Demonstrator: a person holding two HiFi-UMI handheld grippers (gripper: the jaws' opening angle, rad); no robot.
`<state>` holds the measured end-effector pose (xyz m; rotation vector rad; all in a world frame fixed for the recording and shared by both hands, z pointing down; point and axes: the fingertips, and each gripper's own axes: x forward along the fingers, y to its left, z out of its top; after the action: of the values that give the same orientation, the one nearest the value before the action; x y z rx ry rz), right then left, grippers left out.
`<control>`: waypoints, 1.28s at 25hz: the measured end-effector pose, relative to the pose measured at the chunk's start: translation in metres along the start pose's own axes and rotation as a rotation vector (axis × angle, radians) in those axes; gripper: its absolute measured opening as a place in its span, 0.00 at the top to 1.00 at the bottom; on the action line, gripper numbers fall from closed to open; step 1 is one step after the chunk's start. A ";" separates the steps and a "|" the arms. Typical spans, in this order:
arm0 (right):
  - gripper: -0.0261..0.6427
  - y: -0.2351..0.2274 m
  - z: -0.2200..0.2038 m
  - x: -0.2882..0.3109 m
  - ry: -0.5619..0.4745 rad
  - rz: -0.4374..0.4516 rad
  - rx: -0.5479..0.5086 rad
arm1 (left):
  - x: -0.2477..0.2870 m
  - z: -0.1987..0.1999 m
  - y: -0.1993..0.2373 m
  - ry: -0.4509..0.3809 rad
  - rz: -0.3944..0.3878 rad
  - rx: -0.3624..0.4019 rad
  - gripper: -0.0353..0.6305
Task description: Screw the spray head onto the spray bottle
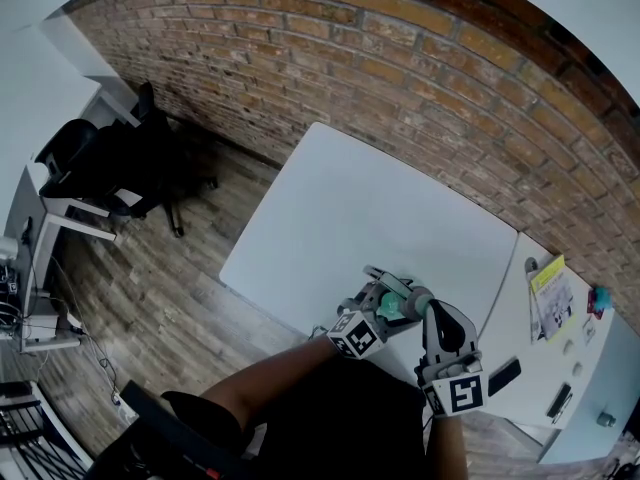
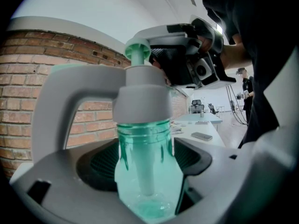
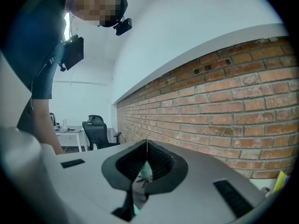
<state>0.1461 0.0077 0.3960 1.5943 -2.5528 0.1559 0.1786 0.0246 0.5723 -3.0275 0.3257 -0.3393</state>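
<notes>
My left gripper [image 2: 145,139] is shut on the teal see-through spray bottle [image 2: 145,167] and holds it upright, a dark pad on each side. A grey spray head [image 2: 142,97] with a teal top [image 2: 137,50] sits on the bottle's neck, its tube hanging inside. My right gripper [image 2: 156,38] reaches the teal top from the right. In the right gripper view its pads [image 3: 159,164] meet, with a sliver of teal [image 3: 146,170] pinched low between them. In the head view both grippers, the left [image 1: 385,290] and the right [image 1: 425,306], meet at the bottle [image 1: 390,309] over the white table's [image 1: 370,208] near edge.
A brick wall [image 1: 400,58] runs behind the table. A second white table [image 1: 520,338] at the right carries a yellow booklet [image 1: 551,286] and a dark phone [image 1: 503,376]. A black office chair [image 1: 110,163] stands on the wooden floor at the left.
</notes>
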 end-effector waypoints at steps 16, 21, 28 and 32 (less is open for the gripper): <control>0.94 -0.008 0.022 -0.028 -0.106 -0.053 0.079 | -0.002 0.000 0.000 0.003 0.003 0.004 0.42; 0.94 0.000 0.025 -0.036 -0.123 -0.041 0.081 | -0.002 0.000 0.000 0.008 -0.010 0.000 0.42; 0.94 0.001 0.018 -0.047 -0.101 -0.090 0.075 | -0.006 -0.006 -0.001 0.024 -0.009 -0.015 0.38; 0.94 -0.005 0.023 -0.056 -0.121 -0.109 0.078 | -0.016 -0.015 -0.005 0.045 0.031 -0.054 0.35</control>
<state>0.1740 0.0517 0.3643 1.8196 -2.5694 0.1537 0.1605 0.0320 0.5841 -3.0677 0.3903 -0.4030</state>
